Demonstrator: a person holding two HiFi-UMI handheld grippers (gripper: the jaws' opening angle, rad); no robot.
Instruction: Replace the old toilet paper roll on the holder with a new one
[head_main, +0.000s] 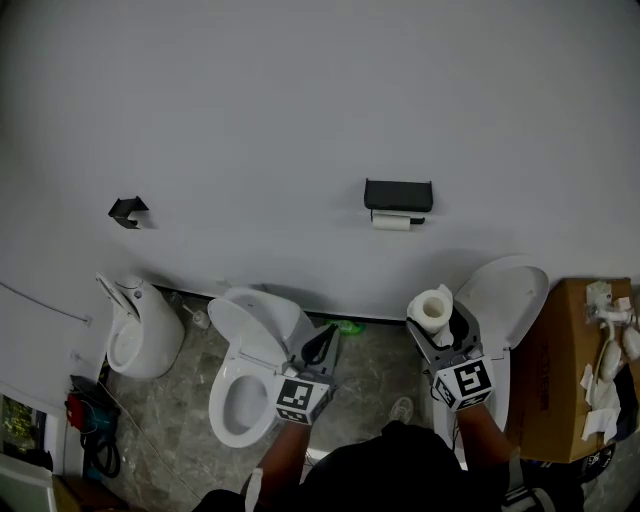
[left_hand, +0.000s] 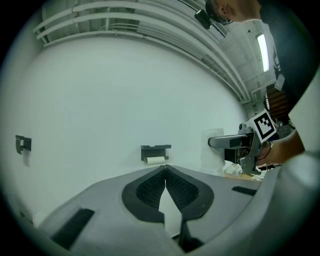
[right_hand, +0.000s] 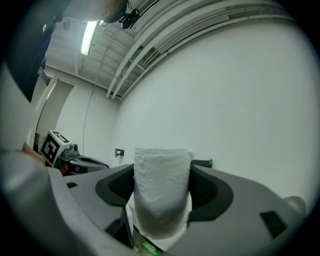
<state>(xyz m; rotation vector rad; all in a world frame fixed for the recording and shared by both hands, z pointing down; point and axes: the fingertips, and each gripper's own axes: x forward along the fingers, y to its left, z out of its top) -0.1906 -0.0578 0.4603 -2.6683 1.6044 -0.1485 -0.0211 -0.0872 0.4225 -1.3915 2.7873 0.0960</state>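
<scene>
Between jaws of right gripper (right_hand: 162, 170), upright toilet paper roll (right_hand: 161, 200)

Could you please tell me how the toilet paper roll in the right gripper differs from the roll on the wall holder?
The new roll in the right gripper is thick. The old roll on the black holder is thin, nearly used up. The new roll stands upright, clamped between the jaws, while the old roll lies level beneath the holder on the wall. Both are white.
</scene>
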